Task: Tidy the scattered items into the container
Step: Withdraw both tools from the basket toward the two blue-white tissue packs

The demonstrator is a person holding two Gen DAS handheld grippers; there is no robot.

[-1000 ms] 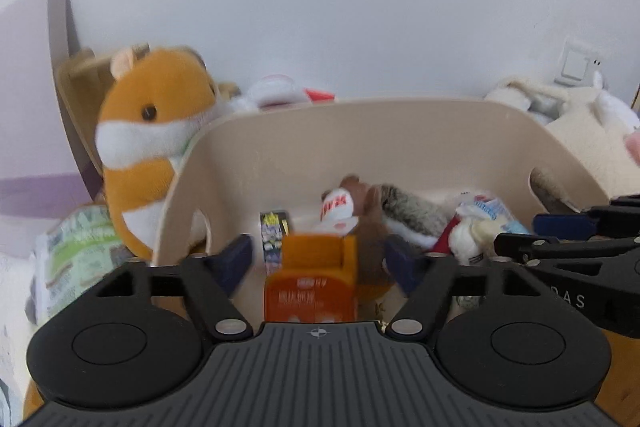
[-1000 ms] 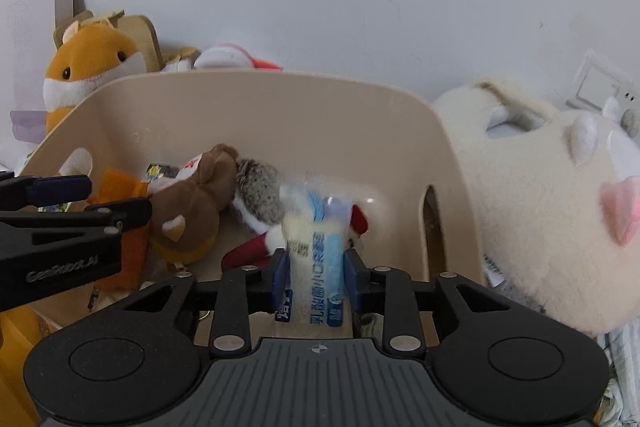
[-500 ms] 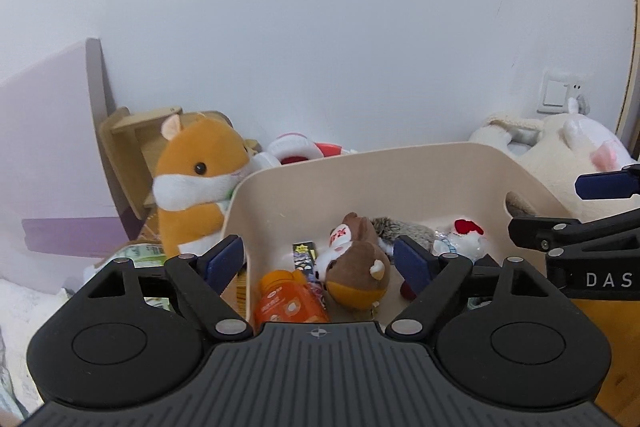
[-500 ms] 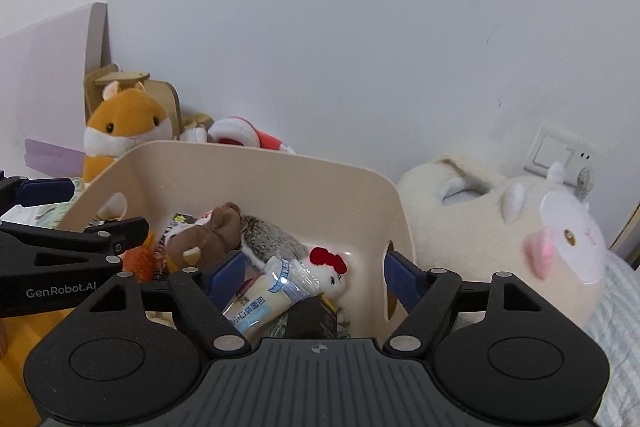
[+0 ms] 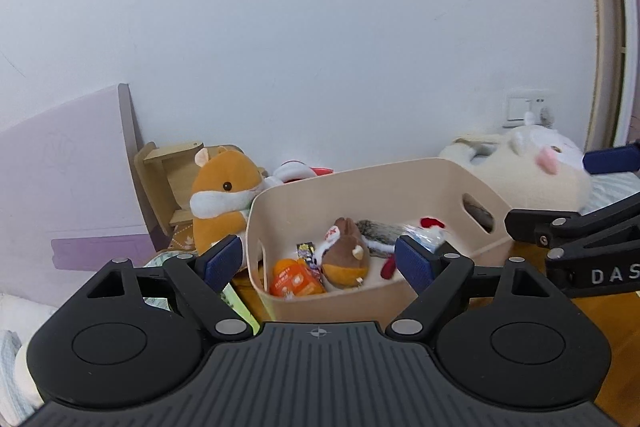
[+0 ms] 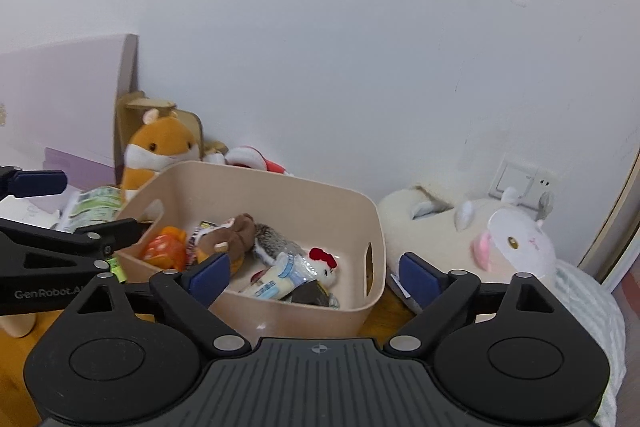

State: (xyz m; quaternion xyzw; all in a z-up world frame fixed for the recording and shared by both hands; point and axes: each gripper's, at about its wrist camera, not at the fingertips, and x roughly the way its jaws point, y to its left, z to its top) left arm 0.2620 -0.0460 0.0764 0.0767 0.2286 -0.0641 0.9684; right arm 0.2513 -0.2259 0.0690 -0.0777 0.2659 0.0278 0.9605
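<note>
- Left gripper (image 5: 319,261): jaws spread wide with nothing between the blue pads; it sits in front of and above the near wall of the bin.
- Right gripper (image 6: 314,277): jaws likewise spread wide and empty, held over the near edge of the bin; its black linkage also shows at the right margin of the left wrist view.
- Bin (image 6: 256,183): beige plastic container with cut-out handles on its end walls, standing on an orange-brown surface close to the white wall (image 6: 340,47).
- Contents of the bin: an orange packet (image 5: 294,279) at the left end; a brown plush toy (image 5: 346,259) just beside it; a grey furry toy (image 6: 276,247) behind the brown one; a pale wrapped snack bar (image 6: 276,279) lying tilted toward the right end; a small white toy with a red bow (image 6: 324,265) touching the snack bar.
- Outside the bin: an orange hamster plush (image 5: 222,195) stands upright behind its left end; a large white plush animal (image 6: 480,239) lies beside its right end; a wall socket (image 6: 524,181) is above that plush.
</note>
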